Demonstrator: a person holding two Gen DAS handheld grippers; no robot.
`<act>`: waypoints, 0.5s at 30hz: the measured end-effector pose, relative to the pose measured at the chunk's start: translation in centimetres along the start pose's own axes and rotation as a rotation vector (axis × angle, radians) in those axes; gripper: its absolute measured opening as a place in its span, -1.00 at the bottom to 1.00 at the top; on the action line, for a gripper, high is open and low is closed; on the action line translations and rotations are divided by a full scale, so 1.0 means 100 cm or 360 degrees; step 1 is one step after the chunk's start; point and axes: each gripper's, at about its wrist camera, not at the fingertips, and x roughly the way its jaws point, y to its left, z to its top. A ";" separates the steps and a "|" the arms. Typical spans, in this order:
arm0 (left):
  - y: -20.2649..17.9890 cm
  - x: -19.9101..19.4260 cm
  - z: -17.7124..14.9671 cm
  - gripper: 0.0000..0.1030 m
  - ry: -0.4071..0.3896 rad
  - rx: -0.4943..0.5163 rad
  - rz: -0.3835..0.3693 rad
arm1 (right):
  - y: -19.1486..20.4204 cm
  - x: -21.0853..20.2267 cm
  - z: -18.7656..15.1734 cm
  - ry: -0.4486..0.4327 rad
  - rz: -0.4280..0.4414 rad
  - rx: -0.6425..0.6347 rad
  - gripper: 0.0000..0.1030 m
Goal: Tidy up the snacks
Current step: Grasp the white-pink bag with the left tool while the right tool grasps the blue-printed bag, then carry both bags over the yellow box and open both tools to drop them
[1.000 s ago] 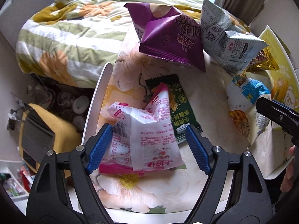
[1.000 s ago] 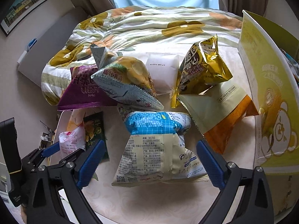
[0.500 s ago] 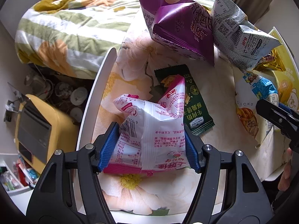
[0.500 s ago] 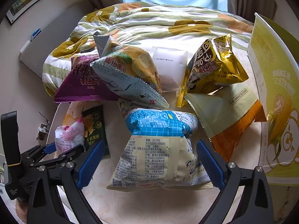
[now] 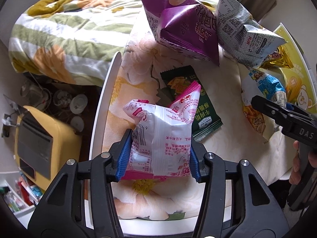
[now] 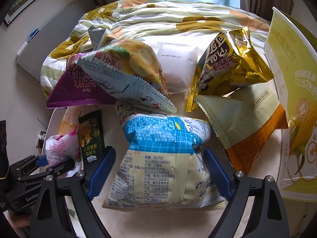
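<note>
The left tool has just been closing and its blue ribbed pads now press both sides of the crinkled white-and-pink plastic snack packet, clamped on it near the left edge of the flower-print tabletop. Just behind that packet, partly under it, lies a flat dark green foil sachet. Toward the far edge a puffed purple snack bag leans against a grey printed crisp bag.

The right tool has also just been closing; its blue pads stand either side of the pale yellow-and-blue pillow bag, the left pad a little apart from it, the right pad close against the bag's edge, so I cannot tell whether it grips yet. This bag sits near the middle of the tabletop toward the near edge. Behind it rest a shiny gold foil bag, a cream-and-orange flat pouch and a small white translucent packet. An upright yellow-green printed carton stands along the right edge. A striped floral quilt lies beyond the far edge
</note>
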 end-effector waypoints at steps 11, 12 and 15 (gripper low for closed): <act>-0.005 -0.014 -0.002 -0.11 -0.0024 0.0020 -0.0053 | -0.001 -0.005 -0.013 0.0006 -0.0043 -0.0001 0.10; -0.006 -0.017 -0.002 -0.11 -0.0031 0.0029 -0.0059 | -0.001 -0.007 -0.015 0.0007 -0.0042 -0.0001 0.08; -0.012 -0.028 -0.002 -0.11 -0.0060 0.0055 -0.0085 | 0.001 -0.018 -0.019 -0.0007 -0.0033 0.0003 0.07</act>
